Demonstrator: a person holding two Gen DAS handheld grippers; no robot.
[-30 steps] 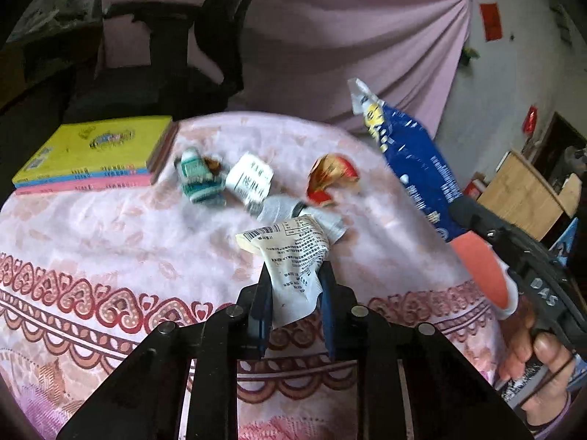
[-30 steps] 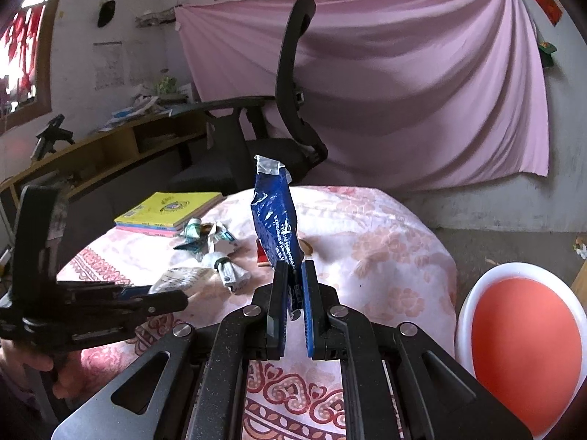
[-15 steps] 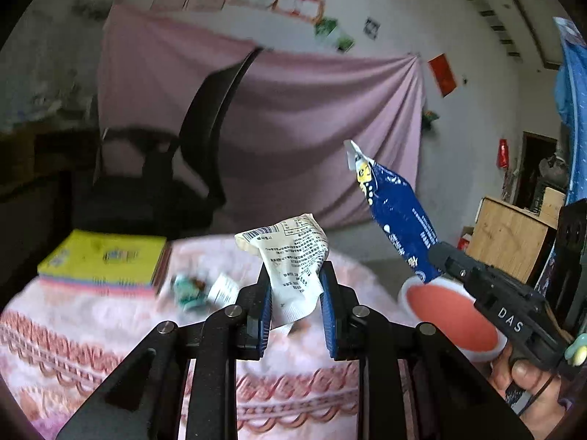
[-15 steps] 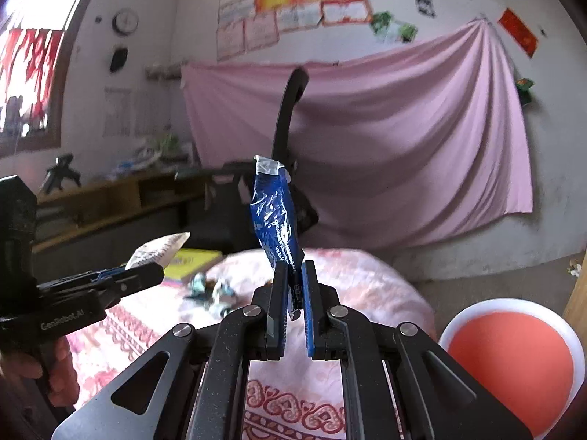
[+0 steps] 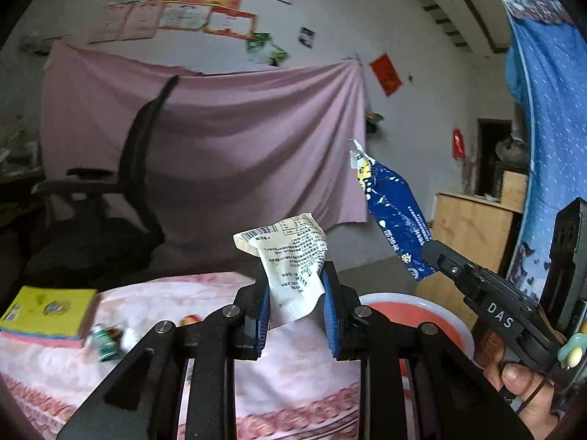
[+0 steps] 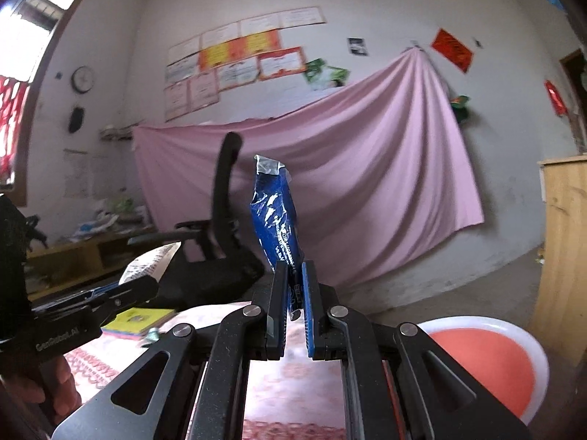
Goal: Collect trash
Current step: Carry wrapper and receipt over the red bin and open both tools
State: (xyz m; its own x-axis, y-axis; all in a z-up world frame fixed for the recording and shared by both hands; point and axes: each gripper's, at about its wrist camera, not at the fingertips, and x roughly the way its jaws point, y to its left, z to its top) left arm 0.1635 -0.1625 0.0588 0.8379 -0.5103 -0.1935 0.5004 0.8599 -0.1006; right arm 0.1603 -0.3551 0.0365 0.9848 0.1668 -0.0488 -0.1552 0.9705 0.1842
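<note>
The white basin with the red inside (image 5: 422, 306) sits just past the right edge of the desk (image 5: 293, 359), low beside it; what shows of its inside looks bare, though your tongs hide part of it. In your left tongs (image 5: 295, 310) you grip a white printed wrapper (image 5: 293, 256) by its lower end, the pads pressed against its sides and the rest standing up crumpled above them. Your right tongs (image 6: 293, 306) are nearly together, clamped on the bottom of a blue snack bag (image 6: 277, 220) that stands upright above the desk's right end, closer to the basin. On the desk's left part a yellow book (image 5: 47, 310) lies on a stack, with small leftover wrappers (image 5: 110, 337) just to its right. A black office chair (image 5: 135, 183) stands behind the desk before a pink cloth (image 5: 238, 139). Compared with a second ago, you have lifted both pieces well clear of the desk and swung toward the basin; both grips are unchanged.
</note>
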